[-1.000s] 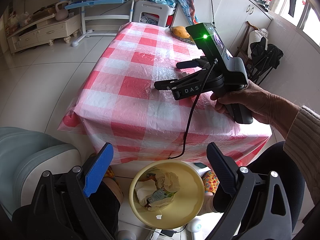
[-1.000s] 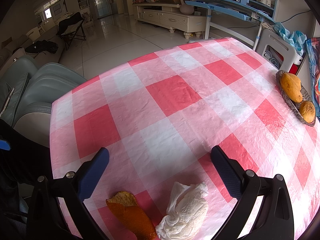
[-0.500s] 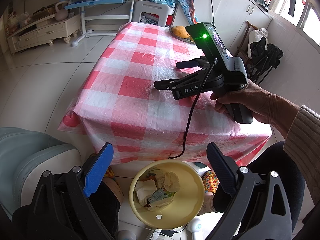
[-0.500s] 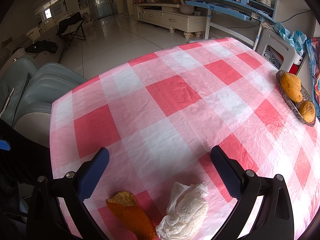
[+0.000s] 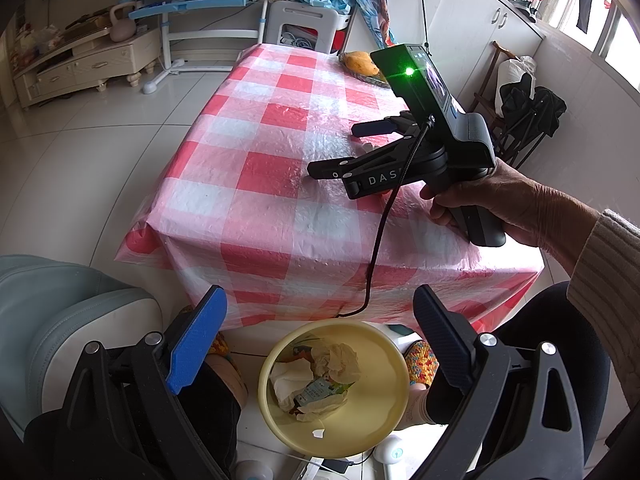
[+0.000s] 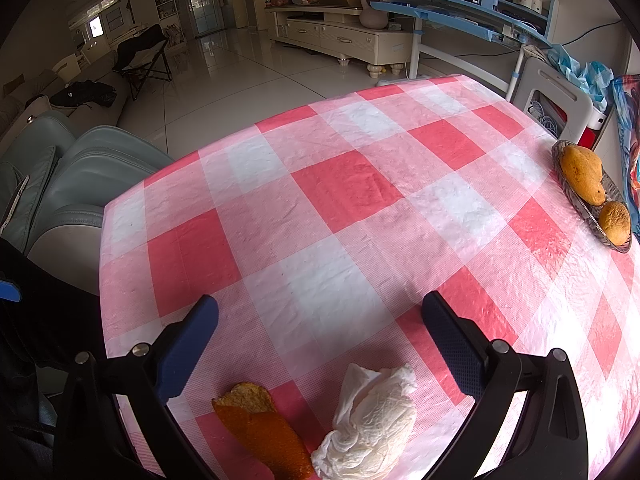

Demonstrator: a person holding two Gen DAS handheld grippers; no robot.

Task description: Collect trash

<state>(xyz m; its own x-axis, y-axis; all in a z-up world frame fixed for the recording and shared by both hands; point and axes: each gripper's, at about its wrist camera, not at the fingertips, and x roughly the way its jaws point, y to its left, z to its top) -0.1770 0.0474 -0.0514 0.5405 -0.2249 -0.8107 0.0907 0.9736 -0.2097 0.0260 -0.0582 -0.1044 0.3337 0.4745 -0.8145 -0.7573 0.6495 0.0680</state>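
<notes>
A crumpled white tissue (image 6: 370,430) and an orange fruit peel (image 6: 262,428) lie on the red-and-white checked tablecloth (image 6: 340,208), close under my right gripper (image 6: 320,320), which is open and empty above them. My left gripper (image 5: 316,324) is open and empty, held over a yellow bin (image 5: 380,404) on the floor below the table edge. The bin holds crumpled paper and a wrapper (image 5: 320,384). The right gripper also shows in the left wrist view (image 5: 336,148), held by a hand over the table.
A dish with two mangoes (image 6: 592,196) stands at the table's far right edge. A grey-blue sofa (image 6: 60,184) is left of the table. A black cable (image 5: 380,248) hangs from the right gripper over the table's edge. A white stool (image 5: 304,24) stands behind the table.
</notes>
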